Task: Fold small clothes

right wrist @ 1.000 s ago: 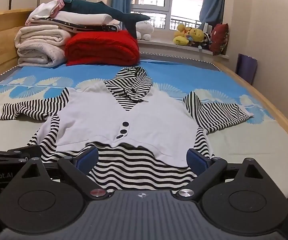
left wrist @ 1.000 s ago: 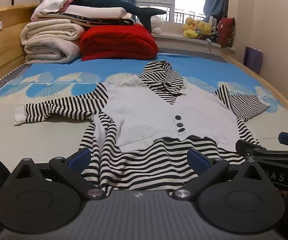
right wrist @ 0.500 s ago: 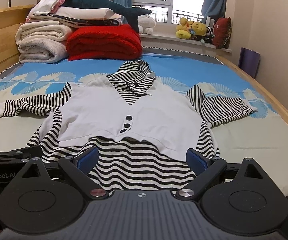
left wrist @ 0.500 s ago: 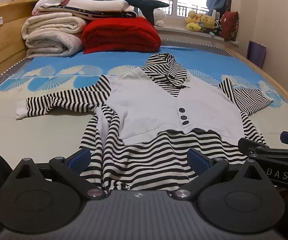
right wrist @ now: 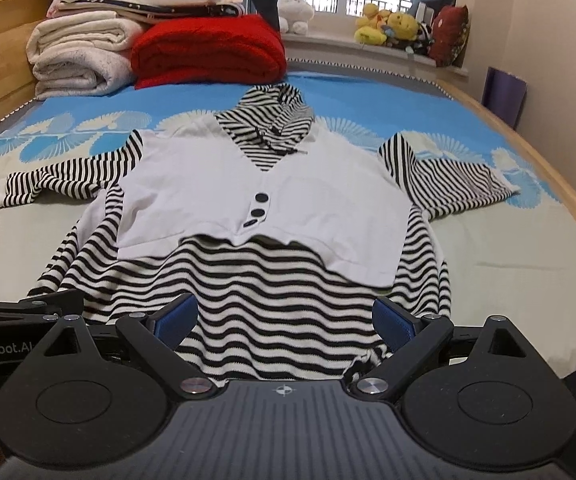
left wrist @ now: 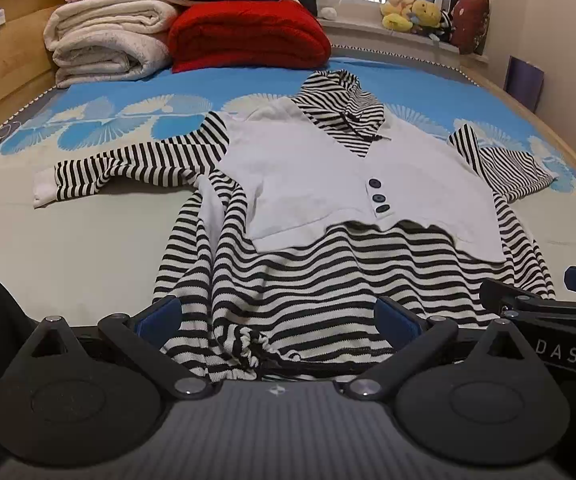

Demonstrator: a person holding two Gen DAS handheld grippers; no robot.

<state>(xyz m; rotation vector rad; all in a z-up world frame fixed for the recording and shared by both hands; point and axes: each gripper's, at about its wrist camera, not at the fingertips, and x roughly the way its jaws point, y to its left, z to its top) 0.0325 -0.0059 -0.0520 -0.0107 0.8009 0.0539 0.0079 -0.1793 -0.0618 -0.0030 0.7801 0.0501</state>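
The striped top [left wrist: 328,280] lay flat on the bed [left wrist: 67,248], face up, its white vest panel [left wrist: 328,176] with three dark buttons [left wrist: 378,198] over the chest. Its long axis ran from the hem nearest the cameras away to the striped hood [left wrist: 344,108], which pointed toward the window and the stacked blankets [left wrist: 107,44]. The person's-left sleeve [left wrist: 127,164] stretched straight out sideways; the other sleeve [right wrist: 448,180] lay shorter and angled out to the right.

The left gripper [left wrist: 277,316] sat spread wide over the left part of the hem, where the cloth was bunched and puckered; nothing was pinched between its fingers. The right gripper [right wrist: 283,318] was likewise wide open over the right part of the hem, empty.

By the look of it no fold had begun: this was the approach to the first grasp. The next move seemed to call for each gripper to lower and close on the hem edge, then carry it toward the hood, or else to deal with the sleeves first.
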